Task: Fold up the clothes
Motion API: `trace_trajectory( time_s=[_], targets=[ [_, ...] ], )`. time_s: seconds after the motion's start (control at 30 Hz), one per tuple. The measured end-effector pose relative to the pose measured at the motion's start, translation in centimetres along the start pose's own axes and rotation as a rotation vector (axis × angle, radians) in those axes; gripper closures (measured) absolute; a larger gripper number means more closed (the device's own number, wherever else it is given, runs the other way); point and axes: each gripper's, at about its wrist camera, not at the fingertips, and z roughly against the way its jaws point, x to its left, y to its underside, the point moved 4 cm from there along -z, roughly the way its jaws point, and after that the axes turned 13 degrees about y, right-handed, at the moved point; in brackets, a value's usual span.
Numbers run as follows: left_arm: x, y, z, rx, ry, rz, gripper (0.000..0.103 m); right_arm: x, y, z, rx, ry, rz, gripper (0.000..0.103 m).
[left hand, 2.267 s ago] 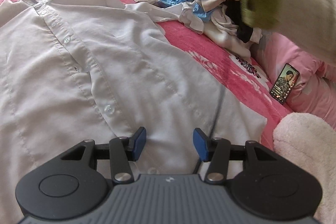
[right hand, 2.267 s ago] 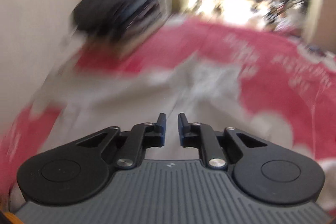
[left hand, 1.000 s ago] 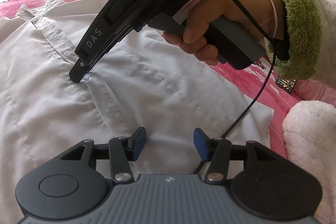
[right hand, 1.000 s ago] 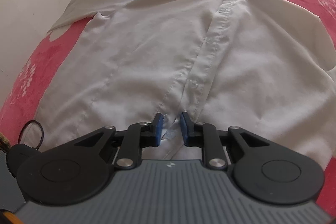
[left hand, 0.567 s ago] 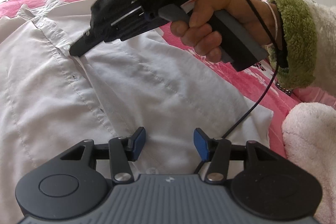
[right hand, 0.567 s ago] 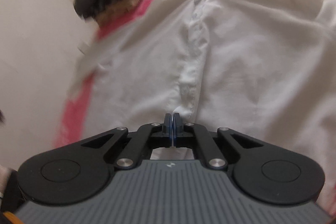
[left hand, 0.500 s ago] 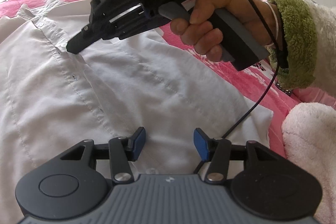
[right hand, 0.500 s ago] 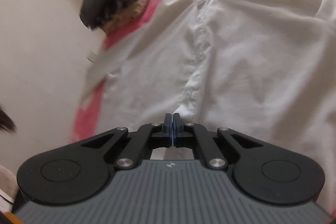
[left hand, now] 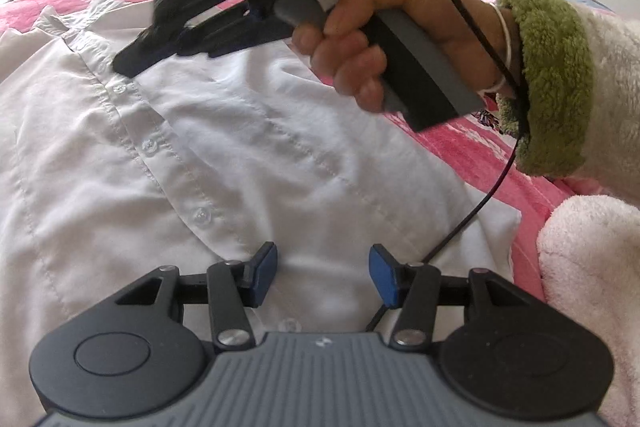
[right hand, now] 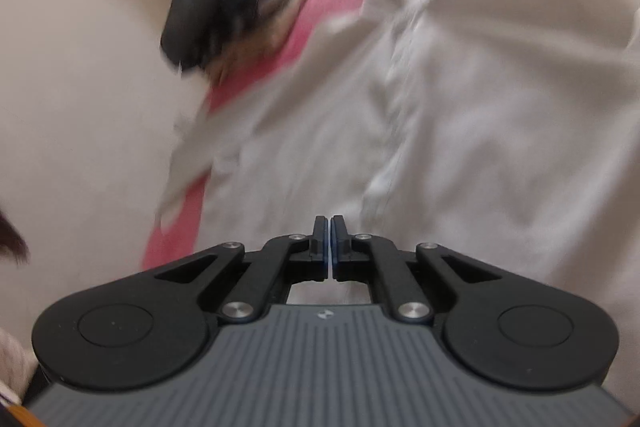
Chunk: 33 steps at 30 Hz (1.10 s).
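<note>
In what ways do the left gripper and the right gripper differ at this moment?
The left gripper has its jaws spread wide with nothing between them, while the right gripper has its jaws pressed together. The left gripper sits low near the bottom of the white shirt; the right gripper is farther up, tip on the button strip, though a pinch cannot be confirmed. Both are black with blue pads and point over the same shirt.

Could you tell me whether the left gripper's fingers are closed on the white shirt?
No, the left gripper is open, its blue fingers spread apart above the white shirt.
</note>
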Motion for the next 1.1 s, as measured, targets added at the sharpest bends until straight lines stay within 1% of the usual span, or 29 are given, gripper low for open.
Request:
trace_trajectory(
  time_s=[0.03, 0.1, 0.2, 0.27, 0.3, 0.37, 0.4, 0.47, 0.53, 0.57, 0.63, 0.7, 0.8, 0.87, 0.93, 1.0, 1.03, 1.1],
  targets=[
    [0.0, 0.0, 0.0, 0.001, -0.002, 0.000, 0.051, -0.4, -0.3, 0.1, -0.014, 0.017, -0.013, 0.101],
    [-0.1, -0.1, 0.2, 0.002, -0.006, 0.001, 0.051, -1.2, -0.5, -0.6, -0.013, 0.060, -0.023, 0.100],
    [-0.1, -0.1, 0.7, -0.006, -0.019, 0.013, 0.051, -1.7, 0.5, -3.0, 0.050, 0.097, -0.013, 0.100],
    [-0.1, -0.1, 1.4, -0.023, -0.038, 0.023, 0.050, -1.5, 0.5, -2.8, 0.032, 0.090, -0.007, 0.100],
    [-0.1, -0.2, 1.7, -0.034, -0.047, 0.027, 0.047, -1.4, 0.2, -2.0, 0.018, 0.077, -0.024, 0.100],
    [-0.1, -0.7, 2.8, -0.076, -0.058, 0.033, 0.044, -1.8, -0.4, 1.3, -0.060, 0.049, -0.058, 0.099],
    [-0.3, -0.8, 3.5, -0.097, -0.059, 0.035, 0.043, -2.3, -0.6, 3.5, -0.106, 0.054, -0.068, 0.099],
    [-0.4, -1.1, 4.7, -0.137, -0.055, 0.042, 0.041, -3.8, -0.6, 8.6, -0.201, 0.079, -0.103, 0.099],
    [-0.4, -1.5, 5.8, -0.164, -0.055, 0.059, 0.040, -5.9, 0.1, 13.8, -0.290, 0.121, -0.161, 0.099],
    [-0.4, -1.7, 6.3, -0.177, -0.056, 0.068, 0.039, -7.0, 0.9, 16.6, -0.338, 0.145, -0.198, 0.099],
    [-0.3, -2.1, 7.2, -0.195, -0.064, 0.090, 0.039, -8.7, 3.2, 21.0, -0.406, 0.171, -0.279, 0.098],
    [-0.4, -2.3, 7.5, -0.194, -0.088, 0.104, 0.039, -10.3, 6.6, 24.3, -0.439, 0.196, -0.370, 0.098],
    [-0.7, -2.6, 7.0, -0.164, -0.140, 0.084, 0.039, -11.4, 11.4, 25.6, -0.400, 0.240, -0.464, 0.098],
    [-0.8, -2.3, 5.9, -0.131, -0.165, 0.065, 0.039, -11.8, 14.3, 25.1, -0.360, 0.249, -0.510, 0.098],
    [-0.9, -2.1, 4.8, -0.099, -0.191, 0.045, 0.040, -11.9, 16.4, 24.0, -0.318, 0.267, -0.532, 0.098],
    [-1.0, -1.9, 3.7, -0.066, -0.216, 0.026, 0.040, -11.3, 17.0, 22.6, -0.278, 0.321, -0.494, 0.098],
    [-1.0, -1.8, 3.2, -0.050, -0.228, 0.016, 0.040, -10.9, 17.0, 22.2, -0.256, 0.360, -0.455, 0.097],
    [-1.1, -1.5, 2.1, -0.017, -0.253, -0.004, 0.040, -10.2, 16.8, 21.7, -0.199, 0.471, -0.327, 0.095]
  ],
)
